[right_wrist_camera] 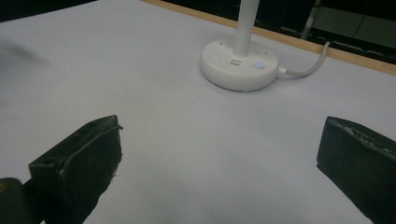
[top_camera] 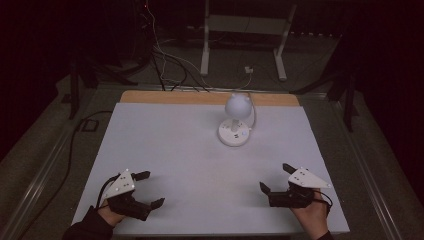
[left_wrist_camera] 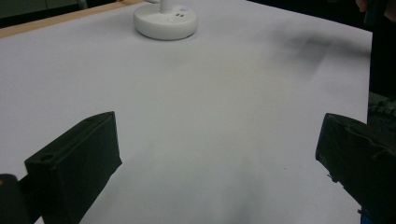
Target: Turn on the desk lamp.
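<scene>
Pale grey table top (top_camera: pixel 165 150) carries one object: a white desk lamp with round base and globe head (top_camera: pixel 235 131), far-centre, stem upright, cord trailing off the far edge. Right gripper (top_camera: pixel 278 178) looks nearer, lamp ahead and slightly left. Left gripper (top_camera: pixel 150 189) further off. Both jaws wide apart, holding nothing.

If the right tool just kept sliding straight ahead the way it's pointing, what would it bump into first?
Probably the white lamp's round base. The right tool is open with bare table ahead, and the base sits slightly right of center, so it might only clip it.
</scene>
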